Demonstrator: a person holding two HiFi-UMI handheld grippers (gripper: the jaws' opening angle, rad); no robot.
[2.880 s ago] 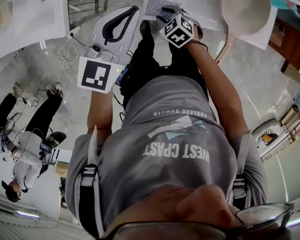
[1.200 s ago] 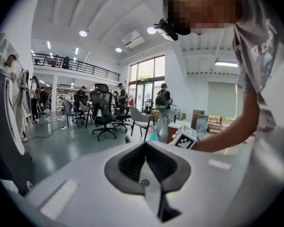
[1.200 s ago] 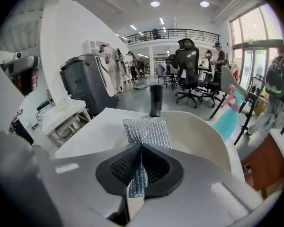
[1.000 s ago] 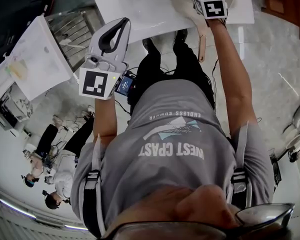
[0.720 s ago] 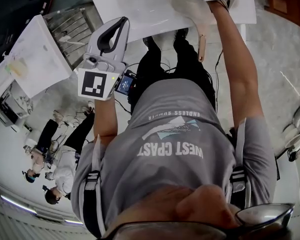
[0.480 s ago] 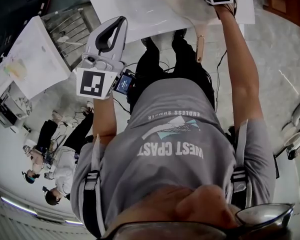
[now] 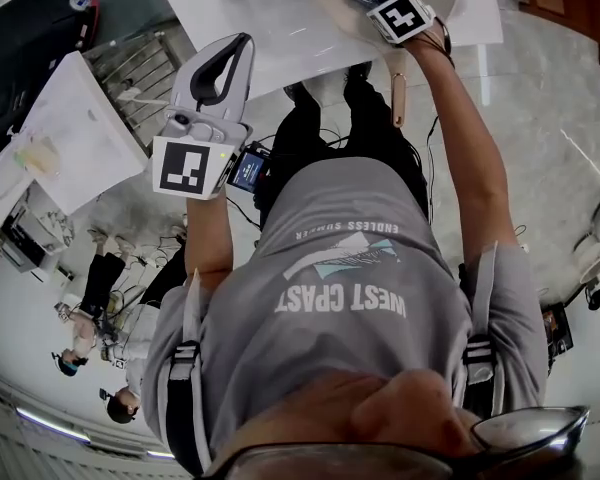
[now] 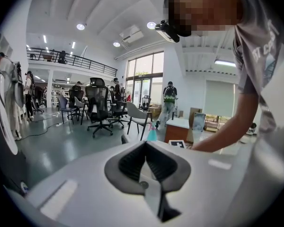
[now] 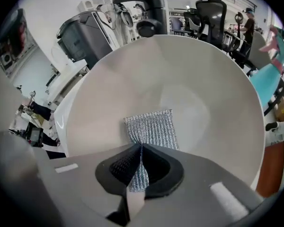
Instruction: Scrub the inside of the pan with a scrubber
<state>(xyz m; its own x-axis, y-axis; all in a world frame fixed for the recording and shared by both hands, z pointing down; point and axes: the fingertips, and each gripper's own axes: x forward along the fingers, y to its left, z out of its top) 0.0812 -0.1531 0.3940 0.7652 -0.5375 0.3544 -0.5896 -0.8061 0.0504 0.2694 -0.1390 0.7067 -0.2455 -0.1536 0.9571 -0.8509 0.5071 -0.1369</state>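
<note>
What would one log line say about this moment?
right tool: shut on scrubber | scrubber: over pan interior | left tool: shut, empty

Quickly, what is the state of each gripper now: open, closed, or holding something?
Left gripper: closed, nothing between its jaws.
Right gripper: closed on the scrubber, over the pan.

Silver mesh scrubber — flat rectangle — inside deep cream pan
</note>
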